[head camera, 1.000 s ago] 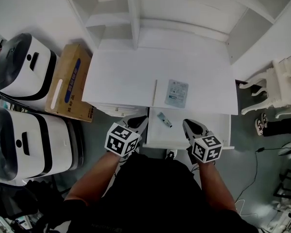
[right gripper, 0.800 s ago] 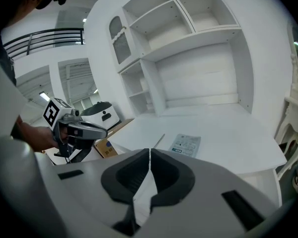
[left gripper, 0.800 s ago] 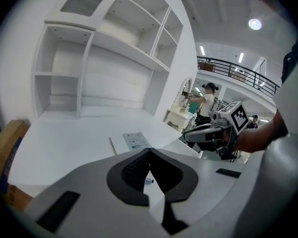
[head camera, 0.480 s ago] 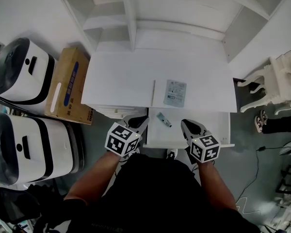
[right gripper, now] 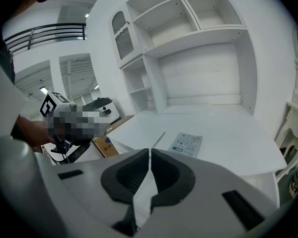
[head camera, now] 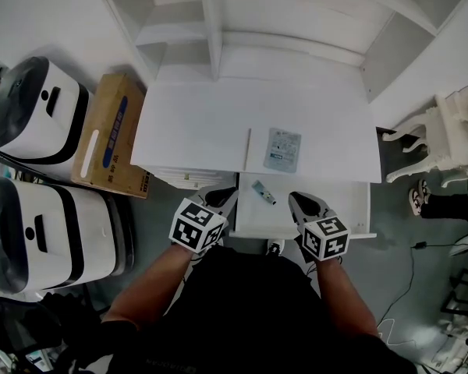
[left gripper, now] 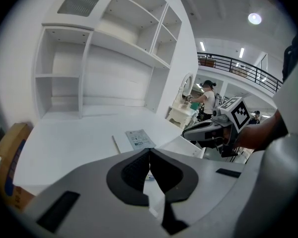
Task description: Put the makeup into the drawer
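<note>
- Two grippers sit low in the head view, at the front of the open drawer (head camera: 339, 206), each held in one of the person's hands.
- Left gripper (head camera: 225, 196): jaws pressed together at the tips with nothing between them. It sits just outside the drawer's left front corner.
- Right gripper (head camera: 299, 202): jaws closed on each other, pinching nothing. It sits over the drawer's front part, right of the tube (head camera: 264, 192).
- The small teal makeup tube lies slanted on the drawer's floor, near the left back end, just below the desk (head camera: 195, 123) edge and between the two grippers, touching neither.
- A pale printed packet (head camera: 283, 149) lies flat on the desk, close to the front edge above the drawer.
- White shelves (head camera: 179, 22) rise behind the desk.
- A cardboard box (head camera: 113, 135) lies on the floor against the desk's left side.
</note>
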